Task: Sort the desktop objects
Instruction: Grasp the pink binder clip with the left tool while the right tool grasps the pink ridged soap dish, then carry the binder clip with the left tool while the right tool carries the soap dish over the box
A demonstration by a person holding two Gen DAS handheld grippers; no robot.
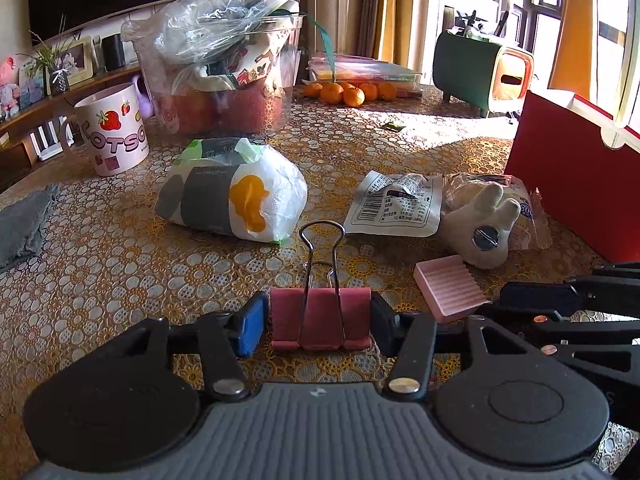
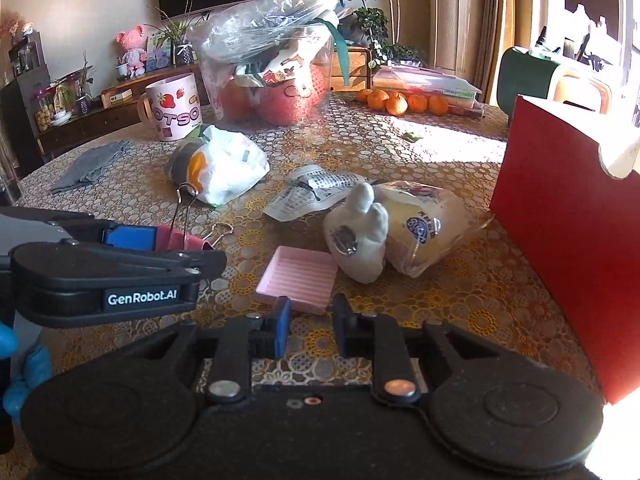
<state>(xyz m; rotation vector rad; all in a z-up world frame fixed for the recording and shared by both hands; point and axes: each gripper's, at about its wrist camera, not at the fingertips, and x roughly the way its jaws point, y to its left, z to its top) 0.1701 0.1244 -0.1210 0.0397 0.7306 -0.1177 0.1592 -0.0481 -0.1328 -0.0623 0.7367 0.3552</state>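
My left fingers are closed on the red binder clip, which sits low on the table with one wire handle upright. To its right lies the pink ridged tray, flat and just ahead of my right fingers. These stand at their narrowest with nothing between them; a small gap shows between the pads. Step in hand: securing the clip for sorting. Next move, as I judge it: lift the clip clear and carry it to its place.
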